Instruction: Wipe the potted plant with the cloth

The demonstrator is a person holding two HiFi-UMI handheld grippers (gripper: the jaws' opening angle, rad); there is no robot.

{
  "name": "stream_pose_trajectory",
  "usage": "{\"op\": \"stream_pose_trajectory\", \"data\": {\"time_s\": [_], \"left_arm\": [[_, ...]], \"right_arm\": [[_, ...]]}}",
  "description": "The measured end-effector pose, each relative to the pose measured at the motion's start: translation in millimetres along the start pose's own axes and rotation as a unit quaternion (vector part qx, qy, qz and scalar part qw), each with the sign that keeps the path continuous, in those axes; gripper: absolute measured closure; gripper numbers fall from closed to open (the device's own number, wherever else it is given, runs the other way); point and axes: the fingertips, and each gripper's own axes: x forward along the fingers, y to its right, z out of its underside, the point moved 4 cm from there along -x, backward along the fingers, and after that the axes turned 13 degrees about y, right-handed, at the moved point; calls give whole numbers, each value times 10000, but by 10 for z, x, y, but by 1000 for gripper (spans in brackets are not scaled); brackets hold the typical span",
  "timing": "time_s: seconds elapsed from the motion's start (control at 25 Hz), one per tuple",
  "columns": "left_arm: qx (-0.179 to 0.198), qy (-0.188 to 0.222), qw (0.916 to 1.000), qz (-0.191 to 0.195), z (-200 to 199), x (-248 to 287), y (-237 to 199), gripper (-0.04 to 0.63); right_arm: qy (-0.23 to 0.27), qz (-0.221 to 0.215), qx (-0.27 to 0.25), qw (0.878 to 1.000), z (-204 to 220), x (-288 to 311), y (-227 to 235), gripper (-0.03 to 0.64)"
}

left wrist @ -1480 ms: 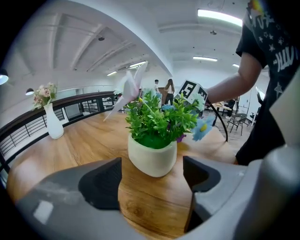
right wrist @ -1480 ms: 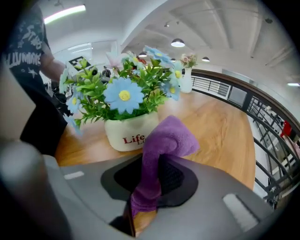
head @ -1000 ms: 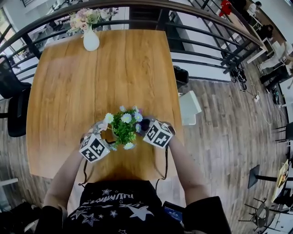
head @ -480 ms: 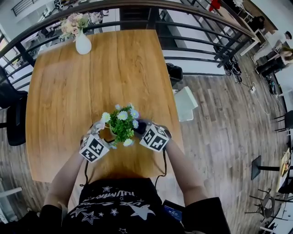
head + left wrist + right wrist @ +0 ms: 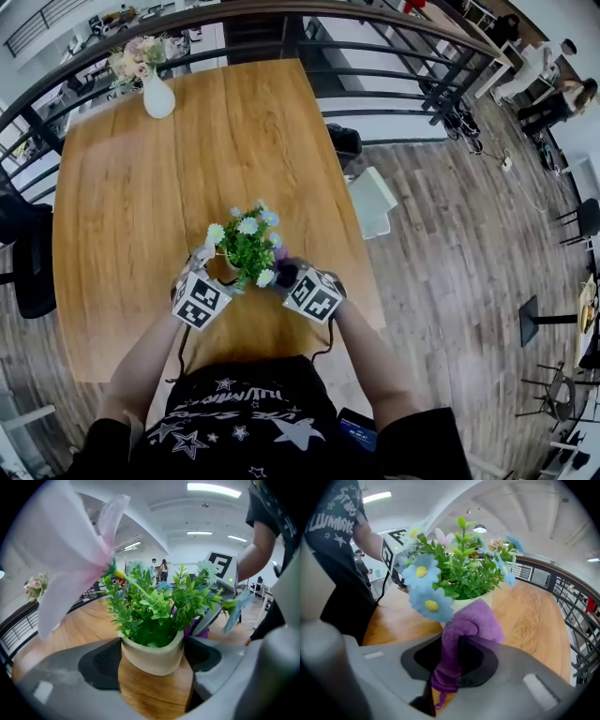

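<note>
At the near edge of the wooden table (image 5: 122, 187), the left gripper (image 5: 151, 658) clasps the cream-potted green plant (image 5: 154, 616). Directly ahead of the right gripper (image 5: 454, 660), its clenched purple cloth (image 5: 474, 620) touches the pot's side.

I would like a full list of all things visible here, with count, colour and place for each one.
potted plant: one, green leaves with white and blue flowers in a cream pot, near edge of table
cloth: one, purple, against the pot
vase of flowers: one, white with pink flowers, far left corner of table
table: one, light wood, centre
railing: one, black, beyond the table
chair: one, black, left of table
seat: one, white, right of table
left gripper: one, grey, jaws closed on the pot
right gripper: one, grey, jaws closed on the cloth
</note>
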Motion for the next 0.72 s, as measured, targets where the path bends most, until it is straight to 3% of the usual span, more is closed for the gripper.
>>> {"op": "stream_pose_trajectory", "data": {"time_s": [0.72], "left_arm": [[-317,-37,9984,-473,1,40,113,166]], "right_arm": [[243,351,538,9976,-75,30,-456,532]]}}
